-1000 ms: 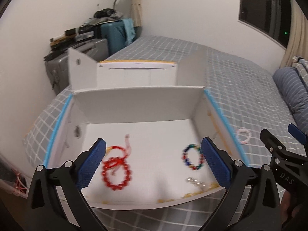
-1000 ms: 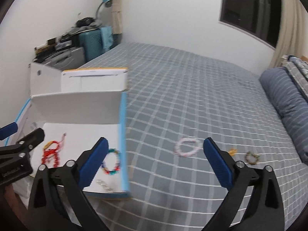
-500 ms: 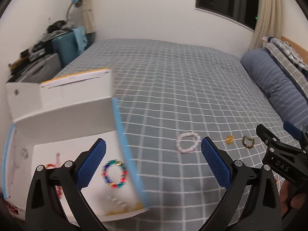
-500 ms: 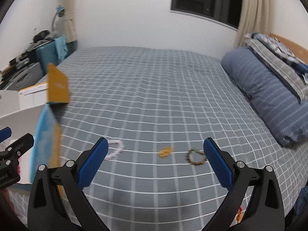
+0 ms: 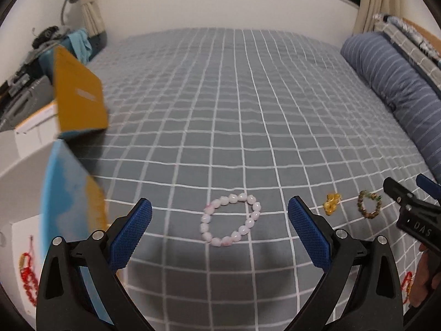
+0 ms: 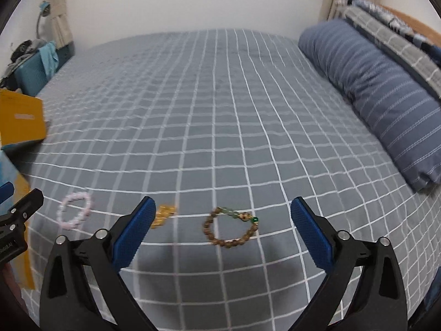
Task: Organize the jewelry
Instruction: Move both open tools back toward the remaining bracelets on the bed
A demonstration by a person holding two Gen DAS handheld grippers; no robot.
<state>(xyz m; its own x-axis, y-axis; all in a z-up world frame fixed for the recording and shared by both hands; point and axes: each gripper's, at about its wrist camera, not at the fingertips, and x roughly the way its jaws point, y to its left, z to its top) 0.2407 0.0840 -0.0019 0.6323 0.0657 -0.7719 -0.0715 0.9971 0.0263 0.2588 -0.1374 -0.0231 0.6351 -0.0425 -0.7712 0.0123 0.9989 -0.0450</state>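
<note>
A pale pink bead bracelet (image 5: pixel 230 219) lies on the grey checked bedspread, between the fingers of my open, empty left gripper (image 5: pixel 219 230). It also shows in the right wrist view (image 6: pixel 74 210). A brown bead bracelet with green beads (image 6: pixel 230 230) lies between the fingers of my open, empty right gripper (image 6: pixel 220 231); it also shows in the left wrist view (image 5: pixel 369 207). A small yellow piece (image 5: pixel 331 203) lies between the two bracelets, also seen in the right wrist view (image 6: pixel 162 215). The open white box (image 5: pixel 69 193) stands at the left with a red bracelet (image 5: pixel 29 281) inside.
A striped blue pillow (image 6: pixel 380 93) lies along the right side of the bed. A folded blanket (image 6: pixel 386 27) sits behind it. Suitcases and clutter (image 5: pixel 41 55) stand at the far left. A red and yellow item (image 5: pixel 407 287) lies near the right hand.
Both grippers have swung right, away from the box and over the bedspread. The pink bracelet now sits between the left fingers, the brown one between the right fingers.
</note>
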